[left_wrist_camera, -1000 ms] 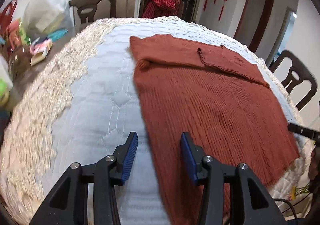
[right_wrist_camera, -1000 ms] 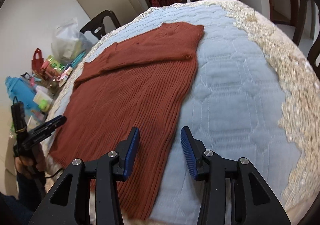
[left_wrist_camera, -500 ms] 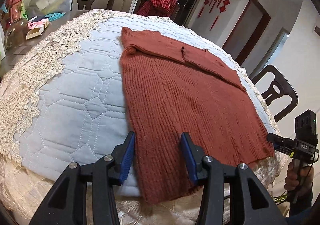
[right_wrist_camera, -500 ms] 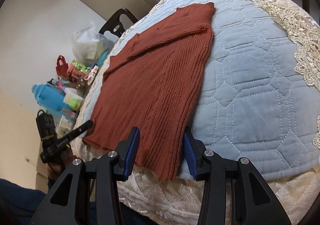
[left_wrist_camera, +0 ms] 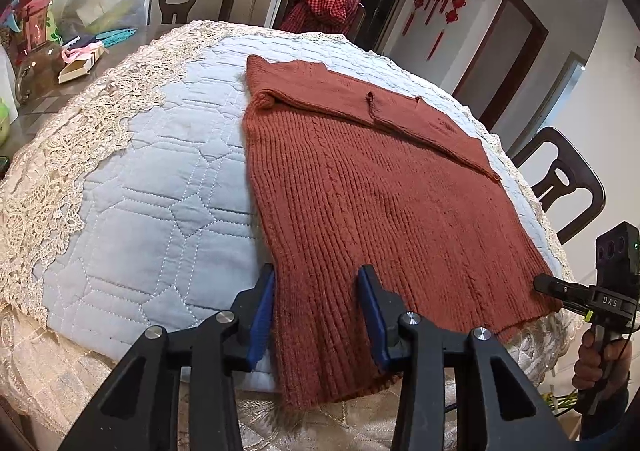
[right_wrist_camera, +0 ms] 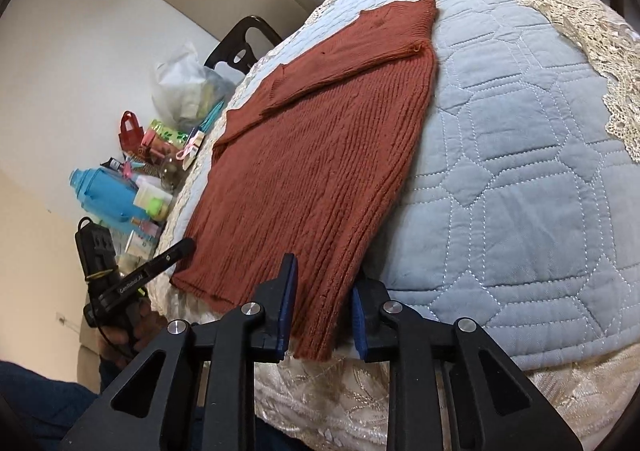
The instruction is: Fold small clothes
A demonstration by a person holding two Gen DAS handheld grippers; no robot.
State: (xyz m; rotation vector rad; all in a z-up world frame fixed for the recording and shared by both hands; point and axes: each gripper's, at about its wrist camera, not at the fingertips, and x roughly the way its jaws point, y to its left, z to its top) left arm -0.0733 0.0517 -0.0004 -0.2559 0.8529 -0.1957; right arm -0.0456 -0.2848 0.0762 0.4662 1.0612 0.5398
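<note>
Left wrist view: the left gripper point(left_wrist_camera: 316, 315) sits low at the near edge of the table point(left_wrist_camera: 36, 179), its jaws spread, straddling the hem corner of the rust-red knitted sweater point(left_wrist_camera: 372, 187). The blue pads flank the fabric without pinching it. This placement suits a grasp on the hem so that the lower part can be lifted and carried toward the collar. The sweater lies flat on a pale blue quilted cover point(left_wrist_camera: 152, 187), sleeves folded across the upper body, the hem hanging slightly over the edge. The knit is thick and ribbed lengthwise; the cover is stitched in hexagons and bordered by cream lace. The right gripper appears at the far hem corner.

Right wrist view: the right gripper point(right_wrist_camera: 324, 307) mirrors this position at the opposite hem corner of the sweater point(right_wrist_camera: 320, 155), jaws spread around the hanging edge. Contact between one pad and the fabric is possible but cannot be confirmed here. Bottles and bags point(right_wrist_camera: 136, 179) crowd the far side of the table point(right_wrist_camera: 600, 35), clear of the garment.
</note>
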